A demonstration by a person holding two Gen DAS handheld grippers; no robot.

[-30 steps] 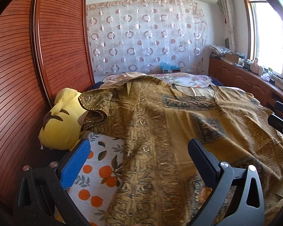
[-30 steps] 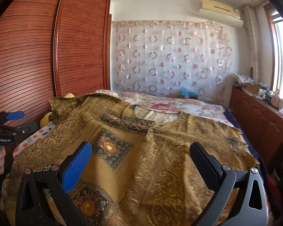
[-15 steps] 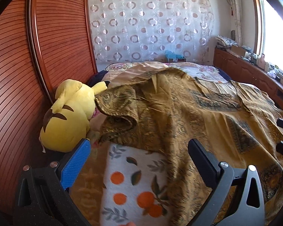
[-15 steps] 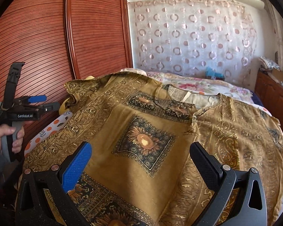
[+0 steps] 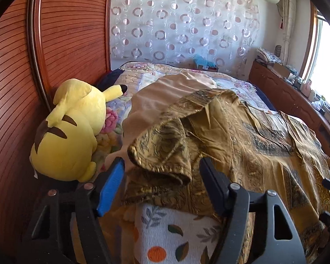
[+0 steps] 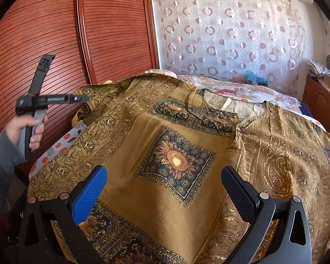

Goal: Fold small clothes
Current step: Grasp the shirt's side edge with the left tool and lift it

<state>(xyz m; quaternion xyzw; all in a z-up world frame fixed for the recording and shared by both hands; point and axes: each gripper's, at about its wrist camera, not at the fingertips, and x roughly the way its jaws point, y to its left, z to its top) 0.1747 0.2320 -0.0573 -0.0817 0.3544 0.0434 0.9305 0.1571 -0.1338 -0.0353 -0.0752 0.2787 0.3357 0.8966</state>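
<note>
A golden-brown patterned garment [image 6: 176,160] with sunflower squares lies spread over the bed. Its left sleeve [image 5: 162,151] is crumpled and folded back on itself. My left gripper [image 5: 162,176] is open, with its fingers on either side of that sleeve's cuff edge, just in front of it. It also shows in the right wrist view [image 6: 52,99], held by a hand at the garment's left edge. My right gripper [image 6: 162,189] is open and empty, hovering above the garment's lower middle.
A yellow plush toy [image 5: 68,132] lies at the bed's left against the wooden slatted wardrobe [image 5: 17,66]. A white pillow with orange fruit print [image 5: 169,237] lies under the garment. A wooden cabinet [image 5: 292,101] runs along the right under the window.
My left gripper has moved forward and left, up to the crumpled sleeve by the plush toy. My right gripper has come closer over the garment's middle. Both stay open.
</note>
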